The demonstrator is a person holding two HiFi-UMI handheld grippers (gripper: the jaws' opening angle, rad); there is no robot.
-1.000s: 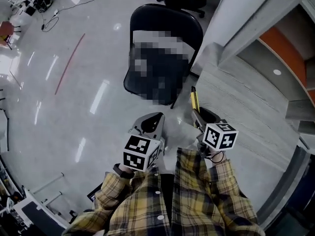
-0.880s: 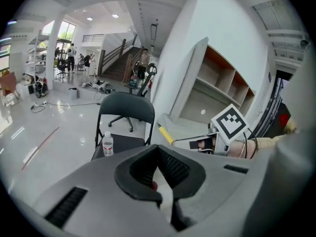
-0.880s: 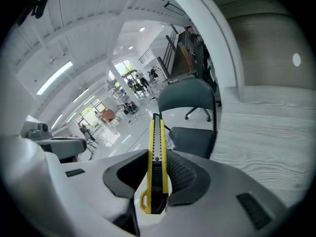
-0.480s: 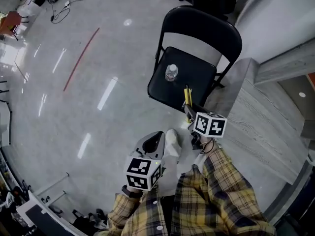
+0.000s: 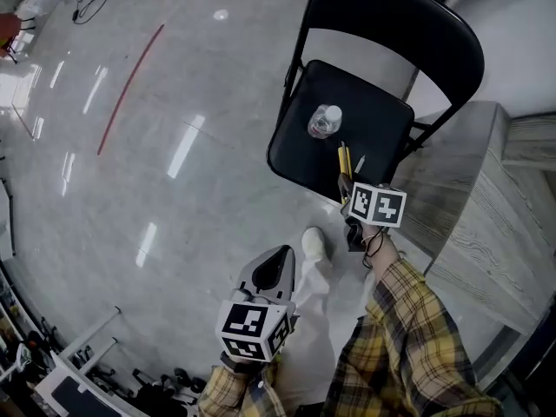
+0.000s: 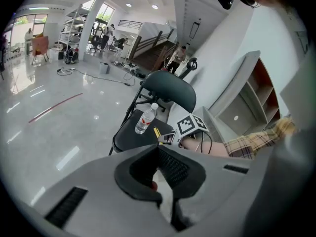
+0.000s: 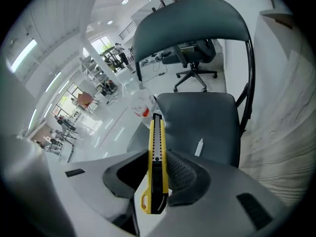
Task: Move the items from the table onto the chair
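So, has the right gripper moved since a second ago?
Yes. The right gripper has closed in on the black folding chair; its yellow utility knife now reaches over the seat's front edge.

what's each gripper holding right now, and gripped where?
Right gripper: yellow utility knife, clamped on its rear half near the looped tail, front end sticking out ahead. Left gripper: shut, nothing in it.
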